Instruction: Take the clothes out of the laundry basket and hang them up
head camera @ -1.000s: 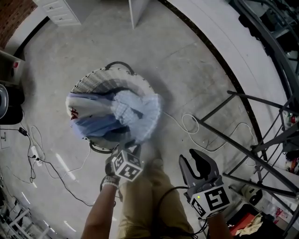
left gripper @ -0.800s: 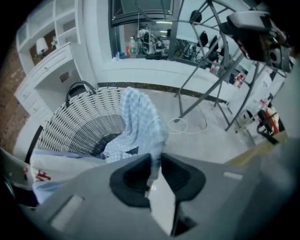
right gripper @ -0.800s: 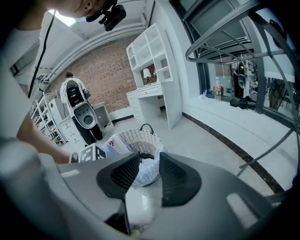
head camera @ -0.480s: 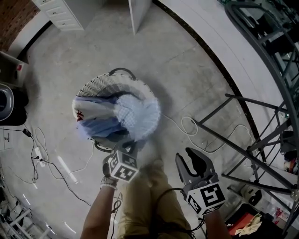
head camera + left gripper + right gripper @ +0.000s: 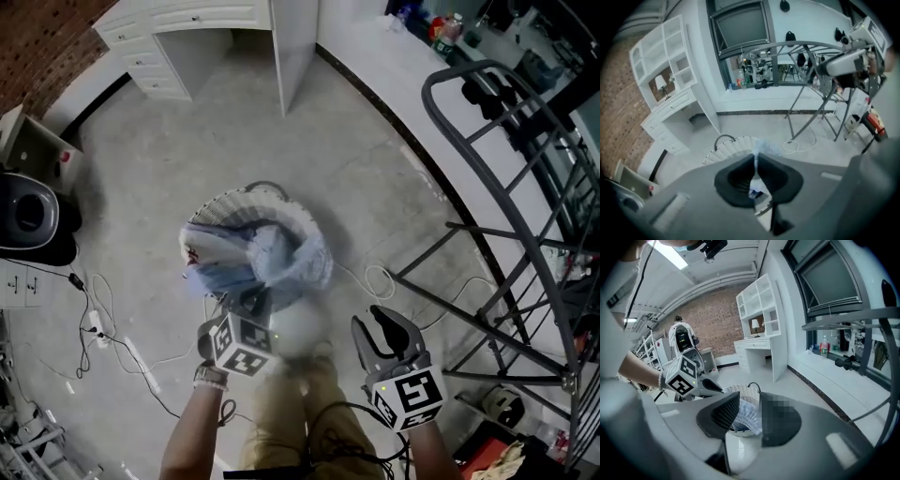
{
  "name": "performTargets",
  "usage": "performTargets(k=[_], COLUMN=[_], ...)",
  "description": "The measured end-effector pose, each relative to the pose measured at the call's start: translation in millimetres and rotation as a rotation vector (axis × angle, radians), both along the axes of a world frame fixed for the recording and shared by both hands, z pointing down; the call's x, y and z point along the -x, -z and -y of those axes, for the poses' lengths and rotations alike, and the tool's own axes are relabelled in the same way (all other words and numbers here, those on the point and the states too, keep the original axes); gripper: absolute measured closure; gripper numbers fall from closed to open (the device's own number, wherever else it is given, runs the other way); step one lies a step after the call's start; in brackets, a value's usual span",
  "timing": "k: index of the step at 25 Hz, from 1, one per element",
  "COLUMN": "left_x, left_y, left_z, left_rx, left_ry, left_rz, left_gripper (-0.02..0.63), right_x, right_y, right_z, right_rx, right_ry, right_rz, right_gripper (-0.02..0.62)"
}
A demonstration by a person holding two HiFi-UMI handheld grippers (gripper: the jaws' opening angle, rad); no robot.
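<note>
Clamping pale blue garment: left gripper, jaws just closed, now higher above laundry basket. Right gripper: jaws apart, empty, also raised.

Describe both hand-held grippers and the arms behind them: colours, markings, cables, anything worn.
The left hand-held gripper and right hand-held gripper have grey bodies with curved black jaw pads. Each carries a white marker cube printed with black squares and showing a small green light. A black cable trails behind. The forearms have no sleeves; the left wrist wears a pale beaded bracelet.
</note>
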State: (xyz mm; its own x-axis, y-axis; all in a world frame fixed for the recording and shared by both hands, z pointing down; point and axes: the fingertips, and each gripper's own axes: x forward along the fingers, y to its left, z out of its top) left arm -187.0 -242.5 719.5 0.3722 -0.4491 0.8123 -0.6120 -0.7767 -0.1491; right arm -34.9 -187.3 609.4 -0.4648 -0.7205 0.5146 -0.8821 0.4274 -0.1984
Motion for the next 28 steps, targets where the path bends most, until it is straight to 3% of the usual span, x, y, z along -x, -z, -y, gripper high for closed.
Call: performTargets(k=[14,28], left_x=[30,34], left_y=[222,428], left_z=[26,20], left_rx=[-0.287,-0.619], left_ry=[-0.063,-0.154], left_rz=[0.036,0.073], left_gripper=[0.586,0.586], right_x=[29,84], right_y=[117,162], right_z=[5,16], right_rx=[-0.132,-0.223], right_ry=[0.08,0.23], right_rz=[-0.053,-0.032], right_gripper=[0.477,0.433])
